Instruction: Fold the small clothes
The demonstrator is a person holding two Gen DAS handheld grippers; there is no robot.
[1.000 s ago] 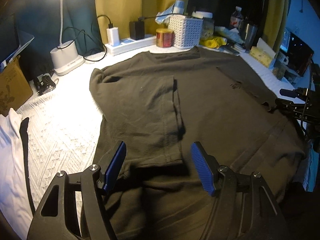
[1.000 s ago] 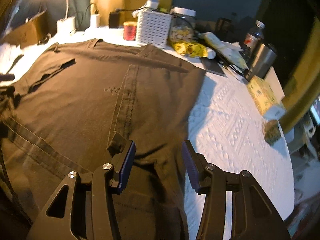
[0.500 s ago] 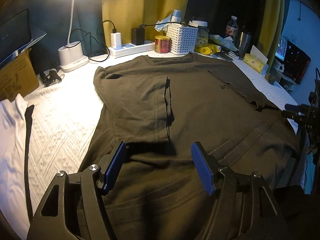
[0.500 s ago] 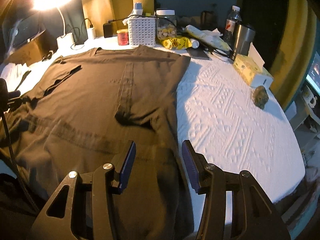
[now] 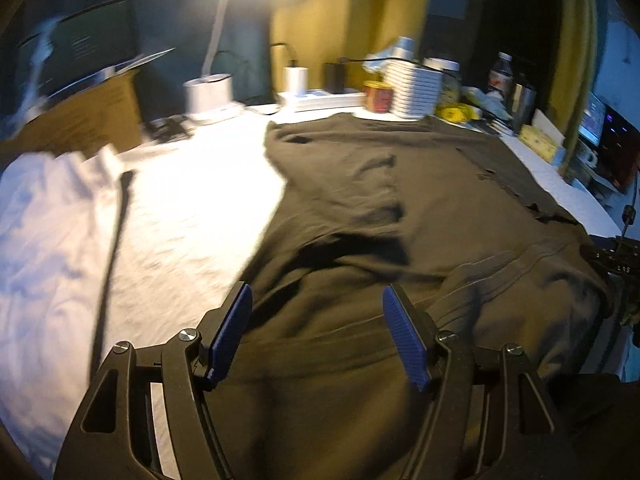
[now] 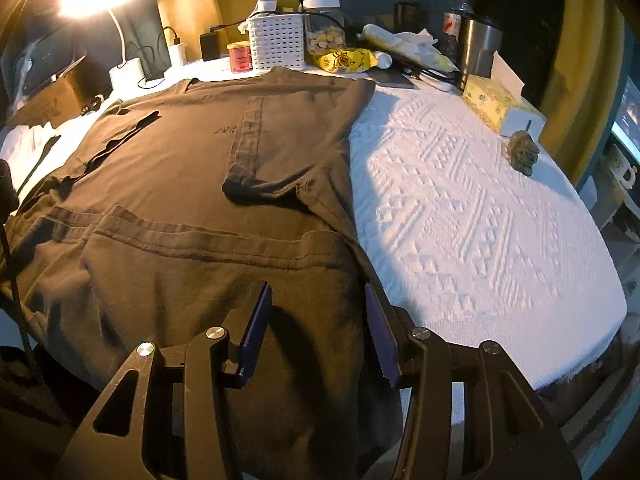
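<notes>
Brown T-shirt (image 6: 192, 184) bears small chest lettering, seemingly unreadable.

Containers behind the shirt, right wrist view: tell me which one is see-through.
The clear jar with the white lid, right of the white perforated basket; its pale contents show through, unlike the red tin or steel tumbler.

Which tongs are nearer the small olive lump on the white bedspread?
Right. The right tongs sit at the shirt's right edge, beside the bedspread holding the small olive lump; the left tongs are across the shirt.
</notes>
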